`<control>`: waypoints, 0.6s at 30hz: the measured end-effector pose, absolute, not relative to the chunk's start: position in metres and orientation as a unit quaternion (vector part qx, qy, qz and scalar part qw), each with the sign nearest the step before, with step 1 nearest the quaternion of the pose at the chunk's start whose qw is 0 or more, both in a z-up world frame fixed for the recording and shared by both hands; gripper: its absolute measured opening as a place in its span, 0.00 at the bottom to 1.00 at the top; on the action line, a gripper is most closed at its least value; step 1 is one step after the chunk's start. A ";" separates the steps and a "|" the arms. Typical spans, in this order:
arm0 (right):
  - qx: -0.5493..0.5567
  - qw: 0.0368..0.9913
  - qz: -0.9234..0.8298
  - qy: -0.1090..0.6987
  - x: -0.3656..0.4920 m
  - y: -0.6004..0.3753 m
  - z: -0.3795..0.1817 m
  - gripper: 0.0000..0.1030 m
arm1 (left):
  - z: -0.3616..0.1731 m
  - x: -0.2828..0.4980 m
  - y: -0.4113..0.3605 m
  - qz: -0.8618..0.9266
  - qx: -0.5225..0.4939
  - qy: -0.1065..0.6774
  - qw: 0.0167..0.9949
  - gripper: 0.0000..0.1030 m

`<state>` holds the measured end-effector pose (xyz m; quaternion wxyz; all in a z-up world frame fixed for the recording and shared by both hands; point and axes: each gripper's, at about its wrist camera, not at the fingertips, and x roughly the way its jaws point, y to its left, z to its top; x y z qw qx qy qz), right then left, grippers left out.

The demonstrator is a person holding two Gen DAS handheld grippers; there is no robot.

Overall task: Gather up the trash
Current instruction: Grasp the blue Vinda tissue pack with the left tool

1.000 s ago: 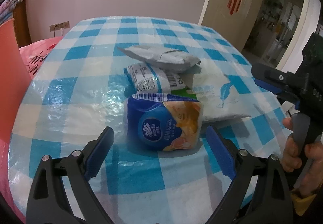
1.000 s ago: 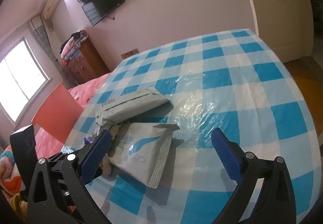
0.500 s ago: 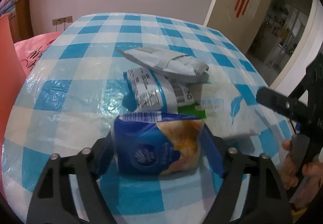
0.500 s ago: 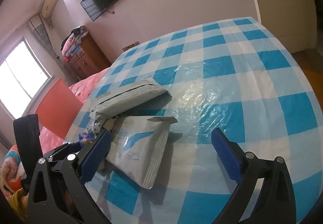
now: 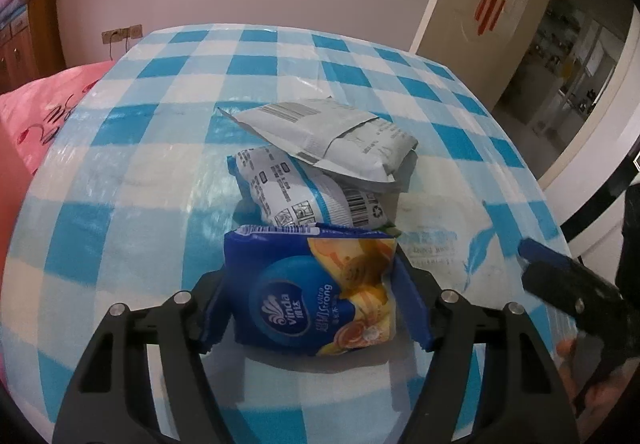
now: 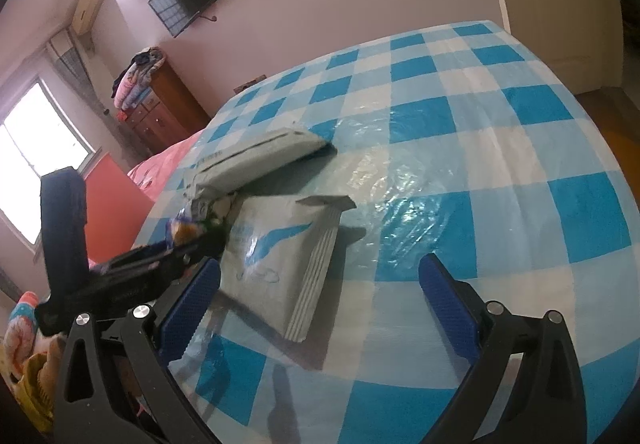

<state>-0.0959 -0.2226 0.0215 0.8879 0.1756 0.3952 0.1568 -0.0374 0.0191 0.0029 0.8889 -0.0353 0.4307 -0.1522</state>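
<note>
Left gripper [image 5: 312, 308]: jaws clamped across the blue tissue pack [image 5: 314, 290].
Right gripper [image 6: 320, 304]: jaws wide apart; white mailer [image 6: 280, 252] lies ahead-left, nearest.

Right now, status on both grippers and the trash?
Left gripper shut on blue tissue pack. Right gripper open, empty, beside white mailer. Grey mailer, wrapper still tabled.

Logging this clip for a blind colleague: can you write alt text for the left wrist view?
The left gripper is shut on a blue Vinda tissue pack on a blue-checked tablecloth. Behind it lie a printed wrapper and a grey mailer bag; the right gripper shows at right.
</note>
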 end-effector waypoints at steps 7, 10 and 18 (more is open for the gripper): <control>0.195 0.882 0.143 0.405 -0.092 -0.232 0.019 0.95 | 0.004 -0.024 0.019 -0.153 -0.050 0.432 0.888 0.65; 0.201 0.881 0.142 0.404 -0.089 -0.233 0.021 0.95 | 0.004 -0.026 0.025 -0.156 -0.060 0.432 0.886 0.59; 0.230 0.869 0.158 0.409 -0.076 -0.228 0.031 0.95 | 0.011 -0.035 0.045 -0.166 -0.092 0.426 0.885 0.53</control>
